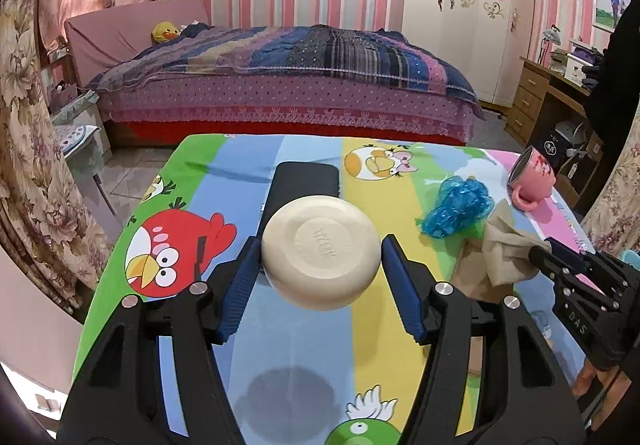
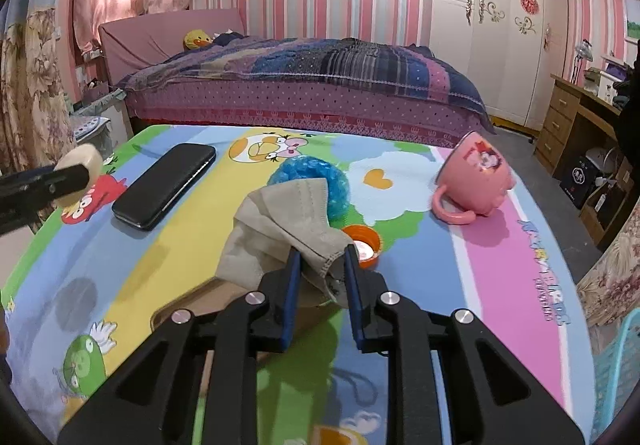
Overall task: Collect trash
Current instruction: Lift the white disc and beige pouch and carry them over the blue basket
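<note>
The left gripper (image 1: 320, 265) clamps a cream bowl (image 1: 321, 252) between its blue pads, holding it bottom-out above the cartoon-print tablecloth (image 1: 192, 181), where the bowl's round shadow falls below. The right gripper (image 2: 322, 259) is pinched tight on a crumpled beige face mask (image 2: 280, 229), lifting its bulk clear of the cloth.

Just beyond the mask lies a scrunched blue plastic wrapper (image 2: 310, 175), partly hidden behind it. An orange bottle cap (image 2: 364, 245) sits open-side up just right of the mask, beside the right gripper's finger. A black phone case (image 2: 166, 185) lies flat to the left of the mask, well apart from it; in the left wrist view it lies directly behind the bowl. A pink mug (image 2: 474, 181) rests on its side to the right of the mask, handle toward the camera, near the table's edge. Behind the table stands a bed (image 2: 304, 85) with a purple quilt.
</note>
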A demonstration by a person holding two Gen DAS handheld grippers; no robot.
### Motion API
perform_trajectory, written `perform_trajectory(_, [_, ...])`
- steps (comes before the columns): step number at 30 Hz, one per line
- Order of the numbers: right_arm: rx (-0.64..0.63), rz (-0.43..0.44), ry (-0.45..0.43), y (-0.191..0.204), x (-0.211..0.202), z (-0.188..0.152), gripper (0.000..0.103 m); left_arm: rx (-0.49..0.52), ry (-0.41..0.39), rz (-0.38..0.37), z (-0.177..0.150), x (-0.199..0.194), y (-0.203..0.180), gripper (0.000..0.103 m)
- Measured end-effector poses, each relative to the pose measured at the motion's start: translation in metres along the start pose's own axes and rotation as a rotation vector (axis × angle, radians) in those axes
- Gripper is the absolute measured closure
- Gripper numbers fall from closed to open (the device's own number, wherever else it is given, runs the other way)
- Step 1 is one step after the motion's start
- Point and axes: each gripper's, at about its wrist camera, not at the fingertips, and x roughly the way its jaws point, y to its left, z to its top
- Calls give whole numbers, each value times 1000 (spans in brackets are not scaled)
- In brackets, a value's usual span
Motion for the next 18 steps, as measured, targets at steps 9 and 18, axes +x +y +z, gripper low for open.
perform_trajectory(9, [-30, -54, -16, -21, -26, -5, 81, 6, -8, -10, 2, -2, -14, 42])
perform_trajectory(18, [-27, -111, -47, -49, -59, -9, 81, 20, -23, -63, 8, -9, -42, 42])
